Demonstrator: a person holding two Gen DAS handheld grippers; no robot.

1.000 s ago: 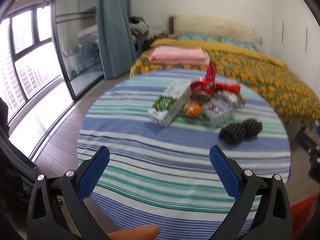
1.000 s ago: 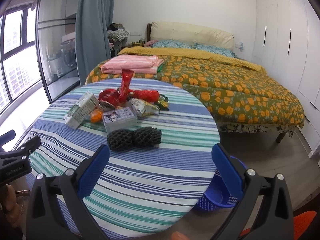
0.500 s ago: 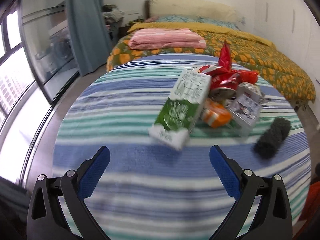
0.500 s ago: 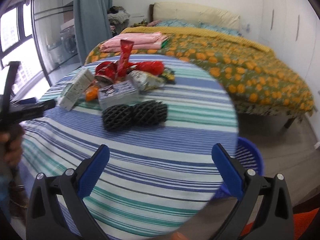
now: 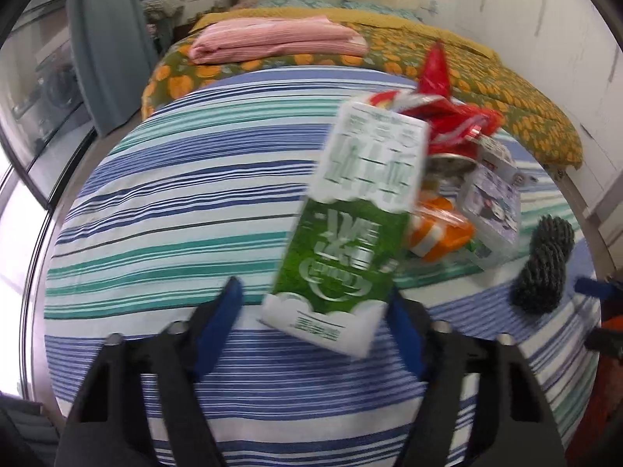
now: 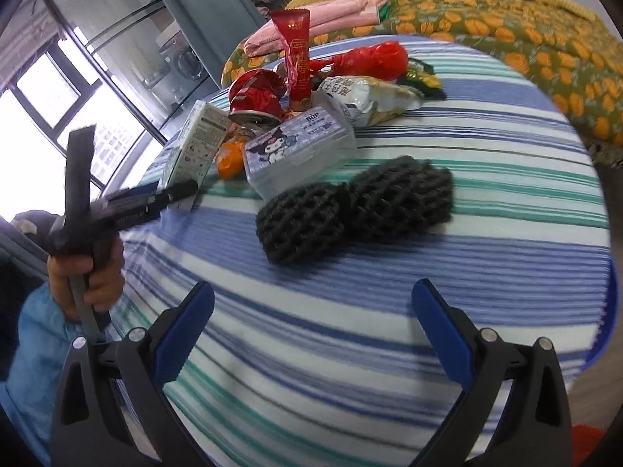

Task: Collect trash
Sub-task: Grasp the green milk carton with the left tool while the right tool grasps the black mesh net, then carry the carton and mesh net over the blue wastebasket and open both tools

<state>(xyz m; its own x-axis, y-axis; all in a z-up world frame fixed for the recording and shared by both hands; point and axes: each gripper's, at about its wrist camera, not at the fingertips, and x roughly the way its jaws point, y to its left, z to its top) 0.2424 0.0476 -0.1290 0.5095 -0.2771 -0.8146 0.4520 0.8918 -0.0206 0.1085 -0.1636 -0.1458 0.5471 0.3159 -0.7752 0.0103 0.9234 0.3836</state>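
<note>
A green and white carton (image 5: 342, 233) lies on the striped table (image 5: 175, 194). Its near end sits between the blue pads of my left gripper (image 5: 313, 292), whose jaws are closing. The right pad is at the carton's corner and the left pad (image 5: 222, 315) still stands a little off it. In the right wrist view my right gripper (image 6: 313, 288) is open with nothing between its fingers. It hangs just short of two black foam nets (image 6: 350, 206). Behind them lie a clear box (image 6: 300, 148), an orange wrapper (image 6: 229, 155), a crushed red can (image 6: 253, 97), a red wrapper (image 6: 296, 54) and a silvery bag (image 6: 370, 97).
A person's hand (image 6: 85, 276) holds the left gripper at the table's left edge. A bed (image 5: 506, 78) with a folded pink blanket (image 5: 280, 39) stands close behind the table. A blue basket's rim (image 6: 609, 303) shows past the table's right edge. Glass doors are at the left.
Both grippers have come down and forward over the table. The left jaws have narrowed around the carton's near end. The right gripper has neared the black nets and stays wide.
</note>
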